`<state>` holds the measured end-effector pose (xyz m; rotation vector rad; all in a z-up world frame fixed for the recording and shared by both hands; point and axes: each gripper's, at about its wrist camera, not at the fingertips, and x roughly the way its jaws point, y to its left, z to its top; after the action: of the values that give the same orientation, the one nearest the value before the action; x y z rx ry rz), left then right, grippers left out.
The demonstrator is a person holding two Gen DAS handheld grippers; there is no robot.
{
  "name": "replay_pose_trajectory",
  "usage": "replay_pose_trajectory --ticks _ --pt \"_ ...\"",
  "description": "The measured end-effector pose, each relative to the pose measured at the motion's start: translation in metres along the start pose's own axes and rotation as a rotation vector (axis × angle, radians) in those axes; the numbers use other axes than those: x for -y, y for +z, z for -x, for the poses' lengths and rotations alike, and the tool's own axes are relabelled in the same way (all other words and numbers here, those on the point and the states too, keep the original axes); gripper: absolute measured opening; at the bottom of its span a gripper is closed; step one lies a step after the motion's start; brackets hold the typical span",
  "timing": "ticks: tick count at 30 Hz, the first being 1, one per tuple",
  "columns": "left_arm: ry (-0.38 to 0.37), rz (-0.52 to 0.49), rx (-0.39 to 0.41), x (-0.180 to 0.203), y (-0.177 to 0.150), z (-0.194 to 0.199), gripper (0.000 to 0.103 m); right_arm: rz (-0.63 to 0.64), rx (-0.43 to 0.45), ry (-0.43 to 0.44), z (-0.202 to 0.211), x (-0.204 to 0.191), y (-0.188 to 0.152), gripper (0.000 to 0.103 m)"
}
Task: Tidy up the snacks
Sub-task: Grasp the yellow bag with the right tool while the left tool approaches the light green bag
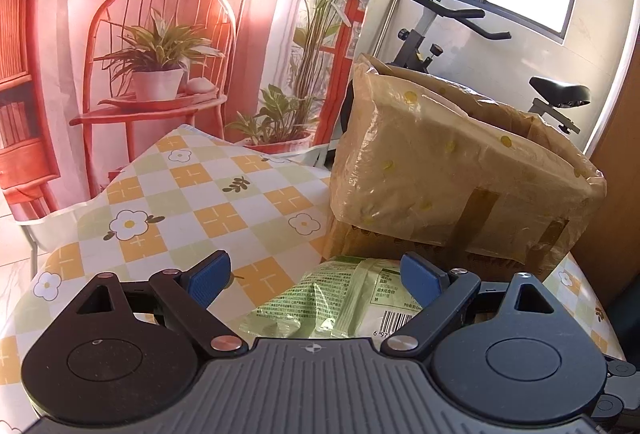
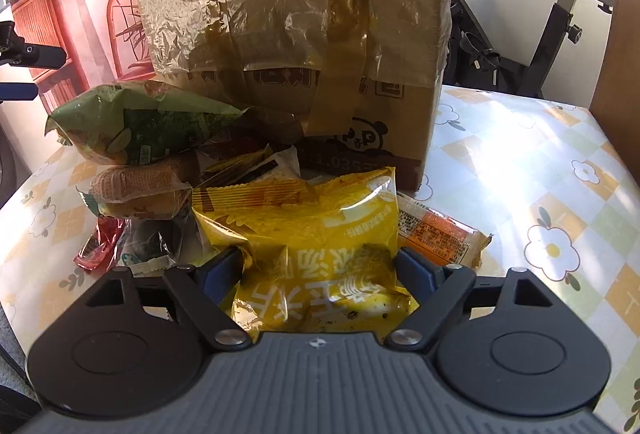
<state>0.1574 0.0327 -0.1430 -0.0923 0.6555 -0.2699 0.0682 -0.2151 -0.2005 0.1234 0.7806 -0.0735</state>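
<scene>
room: printed backdrop [image 1: 168, 45], exercise bike [image 1: 436, 29] by window | table: checked flower cloth [image 1: 208, 201] | cardboard box [image 2: 304, 45] plastic-lined, snacks heaped before it | right gripper [image 2: 320, 268] wide, yellow bag [image 2: 316, 234] between pads, grip perhaps loose | left gripper [image 1: 318, 274] spread over green packet [image 1: 332, 302], not holding

My table [image 2: 520, 169] wears a checked cloth of orange, green and white squares with daisies. A cardboard box [image 2: 320, 45] lined with crinkled plastic stands on it towards the far edge. Against the box's near side lies a heap of snacks: a yellow packet [image 2: 316, 230] nearest me, an orange wrapper [image 2: 440, 234] just beside it, a red sachet [image 2: 98, 246] towards the left edge. A green packet [image 2: 140, 125] sits on top of others. The right side lies bare in sunlight.
</scene>
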Motion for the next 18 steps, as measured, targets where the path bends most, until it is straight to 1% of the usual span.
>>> replay_pose_trajectory --ticks 2,3,4,10,12,14,16,18 --pt "-0.016 -0.019 -0.014 0.001 0.002 -0.006 0.093 -0.022 0.008 0.009 -0.001 0.003 -0.001 0.084" --pt "-0.025 -0.032 -0.020 0.003 0.004 -0.009 0.093 -0.023 0.010 0.014 0.000 0.003 -0.001 0.079" --pt "-0.037 -0.044 -0.028 0.004 0.006 -0.012 0.093 -0.020 0.011 0.015 0.000 0.003 -0.001 0.077" --pt "-0.127 -0.135 -0.089 0.023 0.019 -0.043 0.093 -0.050 0.036 0.018 0.005 0.005 0.003 0.075" --pt "-0.144 -0.201 -0.098 0.036 0.020 -0.046 0.093 -0.057 0.040 0.012 0.007 0.006 0.004 0.075" --pt "-0.156 -0.306 -0.092 0.055 0.015 -0.043 0.093 -0.064 0.047 0.007 0.009 0.007 0.005 0.075" --pt "-0.154 -0.397 -0.077 0.069 0.006 -0.037 0.093 -0.074 0.053 0.008 0.011 0.008 0.006 0.075" --pt "-0.146 -0.453 -0.062 0.075 -0.003 -0.031 0.093 -0.079 0.059 0.006 0.013 0.009 0.007 0.075"
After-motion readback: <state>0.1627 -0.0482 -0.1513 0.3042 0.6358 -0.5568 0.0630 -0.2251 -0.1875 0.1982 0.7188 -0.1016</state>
